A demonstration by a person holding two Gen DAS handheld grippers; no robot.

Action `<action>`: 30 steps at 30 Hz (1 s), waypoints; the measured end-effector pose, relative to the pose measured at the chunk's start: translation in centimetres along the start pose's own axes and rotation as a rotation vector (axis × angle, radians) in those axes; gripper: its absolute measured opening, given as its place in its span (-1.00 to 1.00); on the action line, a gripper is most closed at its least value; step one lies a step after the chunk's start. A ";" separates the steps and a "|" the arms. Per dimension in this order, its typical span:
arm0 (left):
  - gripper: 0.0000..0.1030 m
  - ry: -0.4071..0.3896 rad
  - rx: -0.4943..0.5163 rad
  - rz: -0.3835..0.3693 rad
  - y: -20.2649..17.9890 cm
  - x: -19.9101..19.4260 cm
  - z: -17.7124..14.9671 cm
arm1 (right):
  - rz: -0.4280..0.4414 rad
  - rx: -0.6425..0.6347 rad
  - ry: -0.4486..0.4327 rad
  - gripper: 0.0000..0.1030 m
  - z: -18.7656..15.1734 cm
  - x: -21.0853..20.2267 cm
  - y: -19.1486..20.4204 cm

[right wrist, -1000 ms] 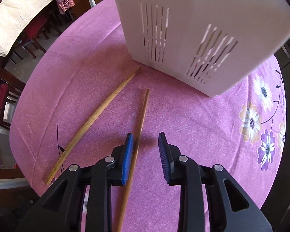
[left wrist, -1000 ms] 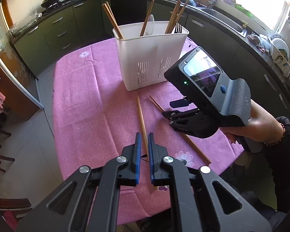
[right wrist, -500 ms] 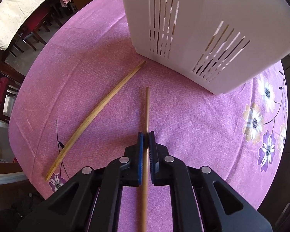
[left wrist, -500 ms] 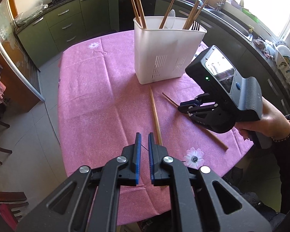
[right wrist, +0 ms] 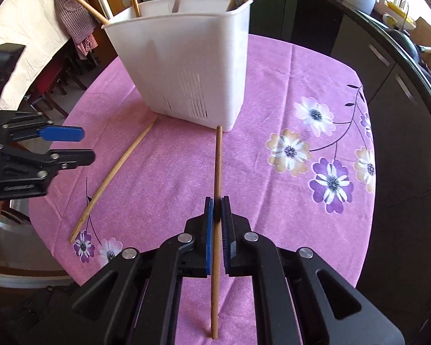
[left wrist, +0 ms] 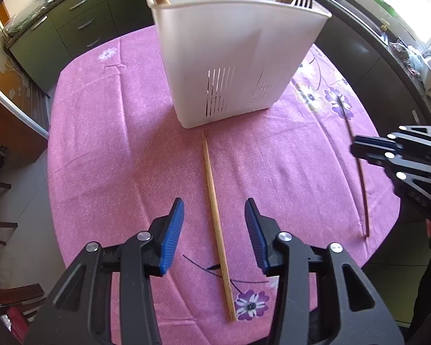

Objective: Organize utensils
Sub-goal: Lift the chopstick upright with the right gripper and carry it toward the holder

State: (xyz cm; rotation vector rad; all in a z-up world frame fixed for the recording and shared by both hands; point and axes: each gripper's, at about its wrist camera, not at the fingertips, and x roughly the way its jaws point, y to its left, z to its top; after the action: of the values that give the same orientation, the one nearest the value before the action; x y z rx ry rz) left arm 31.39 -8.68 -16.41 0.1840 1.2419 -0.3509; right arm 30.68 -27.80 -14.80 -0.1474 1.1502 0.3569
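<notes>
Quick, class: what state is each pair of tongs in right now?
Left tongs: open, empty, straddling the pale wooden chopstick lying on the pink tablecloth.
Right tongs: closed on the darker wooden chopstick.

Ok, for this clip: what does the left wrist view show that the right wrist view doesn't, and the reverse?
Only the left wrist view shows the left gripper from behind, open, its blue pads either side of the chopstick on the tablecloth, plus a fork in the white utensil holder.

Only the right wrist view shows the right gripper from behind, shut on the held chopstick, and a checked cloth hanging behind.

Both show the holder, both chopsticks, the pink floral tablecloth and the other gripper from the side.
</notes>
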 end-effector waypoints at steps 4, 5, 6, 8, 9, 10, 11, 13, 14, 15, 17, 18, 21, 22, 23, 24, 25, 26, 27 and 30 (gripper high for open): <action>-0.18 0.071 -0.025 0.021 0.3 3.3 1.7 | 0.006 0.029 -0.011 -0.88 -1.7 -1.1 -1.3; -0.18 0.085 -0.034 0.023 0.5 4.1 2.1 | 0.007 0.037 -0.012 -0.88 -2.1 -1.2 -1.4; -0.18 0.098 -0.039 0.025 0.6 4.7 2.4 | 0.007 0.043 -0.012 -0.88 -2.2 -1.2 -1.6; -0.18 0.116 -0.044 0.031 0.8 5.7 2.9 | 0.013 0.050 -0.013 -0.88 -2.4 -0.5 -2.4; -0.19 0.123 -0.044 0.038 0.8 6.1 3.1 | 0.016 0.052 -0.014 -0.88 -2.4 -0.3 -2.4; -0.30 0.132 -0.039 0.045 0.7 6.4 3.2 | 0.019 0.054 -0.014 -0.88 -2.4 -0.3 -2.5; -0.42 0.141 -0.034 0.051 0.6 6.8 3.3 | 0.022 0.055 -0.013 -0.88 -2.4 -0.1 -2.6; -0.47 0.146 -0.021 0.066 0.4 7.0 3.5 | 0.026 0.058 -0.013 -0.88 -2.3 0.2 -2.8; -0.51 0.149 -0.014 0.068 0.3 7.2 3.6 | 0.028 0.058 -0.013 -0.88 -2.2 0.2 -2.9; -0.53 0.154 -0.012 0.069 0.2 7.2 3.6 | 0.030 0.059 -0.012 -0.88 -2.2 0.2 -2.9; -0.64 0.162 -0.001 0.074 -0.1 7.3 3.7 | 0.031 0.061 -0.014 -0.88 -2.1 0.3 -2.9; -0.70 0.166 0.009 0.074 -0.3 7.3 3.7 | 0.034 0.062 -0.016 -0.88 -2.1 0.3 -2.8; -0.87 0.179 0.033 0.083 -1.2 7.1 3.6 | 0.037 0.062 -0.026 -0.88 -1.9 0.0 -2.7; -0.87 0.180 0.034 0.083 -1.3 7.1 3.5 | 0.038 0.062 -0.031 -0.88 -1.8 -0.1 -2.6; -0.87 0.182 0.032 0.082 -1.5 7.2 3.2 | 0.038 0.060 -0.036 -0.88 -1.8 -0.3 -2.5; -0.87 0.182 0.031 0.079 -1.4 7.1 3.1 | 0.039 0.058 -0.043 -0.88 -1.8 -0.6 -2.4; -0.87 0.175 0.030 0.076 -1.4 6.7 2.9 | 0.041 0.057 -0.051 -0.88 -1.8 -0.9 -2.3; -0.88 0.164 0.026 0.071 -1.2 6.1 2.8 | 0.043 0.056 -0.060 -0.88 -1.8 -1.3 -2.2; -0.88 0.151 0.024 0.066 -1.0 5.4 2.6 | 0.044 0.053 -0.070 -0.88 -1.9 -1.7 -2.0; -0.88 0.096 0.030 0.076 -0.3 2.7 2.2 | 0.043 0.048 -0.103 -0.88 -1.9 -3.3 -1.8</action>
State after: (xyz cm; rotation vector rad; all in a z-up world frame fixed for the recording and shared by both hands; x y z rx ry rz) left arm 34.01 -10.13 -18.26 0.2756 1.3207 -0.2980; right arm 28.46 -30.69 -12.73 -0.0617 1.0607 0.3701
